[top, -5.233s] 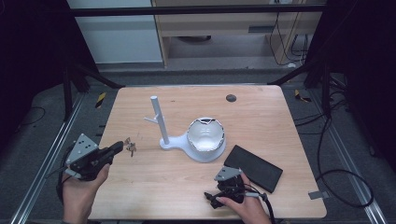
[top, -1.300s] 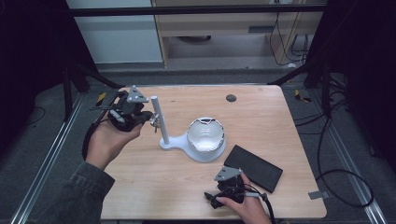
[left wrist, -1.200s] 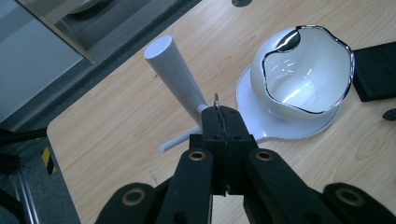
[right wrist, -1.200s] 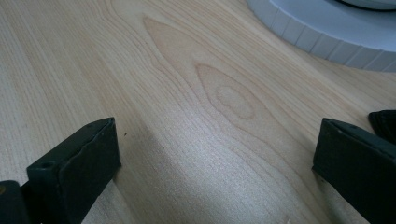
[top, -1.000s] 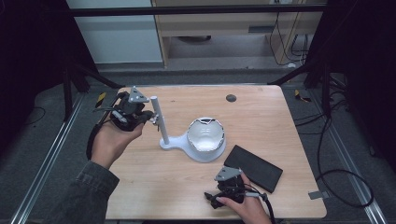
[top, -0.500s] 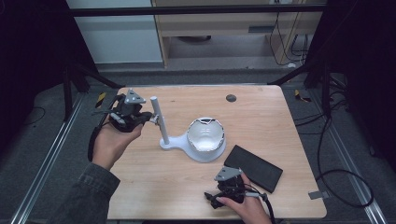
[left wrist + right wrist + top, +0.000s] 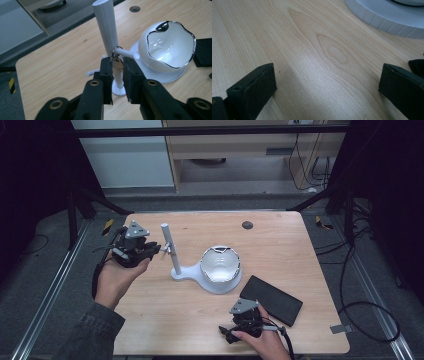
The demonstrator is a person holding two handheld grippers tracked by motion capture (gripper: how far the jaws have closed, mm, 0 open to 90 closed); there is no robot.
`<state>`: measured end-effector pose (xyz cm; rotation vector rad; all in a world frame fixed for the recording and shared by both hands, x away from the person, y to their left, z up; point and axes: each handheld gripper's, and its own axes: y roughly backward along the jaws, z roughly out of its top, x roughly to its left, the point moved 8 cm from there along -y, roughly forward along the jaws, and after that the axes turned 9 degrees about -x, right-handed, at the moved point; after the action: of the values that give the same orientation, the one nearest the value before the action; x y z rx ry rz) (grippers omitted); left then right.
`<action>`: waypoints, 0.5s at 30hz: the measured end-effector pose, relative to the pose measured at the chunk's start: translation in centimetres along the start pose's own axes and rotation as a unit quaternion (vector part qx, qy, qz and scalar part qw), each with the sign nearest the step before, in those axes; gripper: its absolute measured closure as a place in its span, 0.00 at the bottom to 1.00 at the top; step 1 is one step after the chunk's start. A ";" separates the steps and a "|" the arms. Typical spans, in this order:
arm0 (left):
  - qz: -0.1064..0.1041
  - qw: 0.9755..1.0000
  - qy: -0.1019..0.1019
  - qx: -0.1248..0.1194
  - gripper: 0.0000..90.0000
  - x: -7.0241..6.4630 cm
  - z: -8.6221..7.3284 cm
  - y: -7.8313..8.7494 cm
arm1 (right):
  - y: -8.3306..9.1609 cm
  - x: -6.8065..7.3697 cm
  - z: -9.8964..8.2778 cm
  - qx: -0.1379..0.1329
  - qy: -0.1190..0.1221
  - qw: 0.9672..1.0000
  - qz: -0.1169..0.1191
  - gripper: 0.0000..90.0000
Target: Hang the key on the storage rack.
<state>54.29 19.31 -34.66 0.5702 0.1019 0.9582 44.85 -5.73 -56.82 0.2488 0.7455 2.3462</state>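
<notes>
Though no writing legible, left hand-held gripper (image 7: 117, 65) opening, key ring (image 7: 117, 53) between jaws; right (image 7: 327, 82) wide.

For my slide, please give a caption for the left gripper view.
Left gripper, jaws just opening, hangs a key ring on the white stand's peg.

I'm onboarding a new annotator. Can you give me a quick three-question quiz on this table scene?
1. True or false: the key ring hangs on a side peg of the white post.
2. The white bowl sits A) on the stand's round base, B) on a black slab, C) on the floor.
3. How do the right gripper jaws stand?

Key: 1 true. 2 A. 3 wide open over bare table, nothing between them.
</notes>
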 end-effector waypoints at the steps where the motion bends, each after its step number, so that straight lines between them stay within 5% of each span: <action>1: -0.001 1.000 0.002 -0.009 0.81 0.0 -0.3 0.4 | 0.2 0.1 0.2 0.003 0.012 1.000 -0.002 0.06; 7: 0.000 1.000 -0.008 -0.018 0.69 -0.4 -1.7 0.9 | 1.7 0.1 1.7 -0.012 0.036 0.999 -0.007 0.06; 15: -0.002 1.000 -0.017 -0.026 0.55 -1.6 -4.4 1.3 | 4.8 -1.6 2.9 -0.004 0.056 0.998 -0.014 0.06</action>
<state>50.95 20.44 -37.97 0.5381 0.0478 0.9451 44.50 -8.45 -51.64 0.1030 0.7892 2.3512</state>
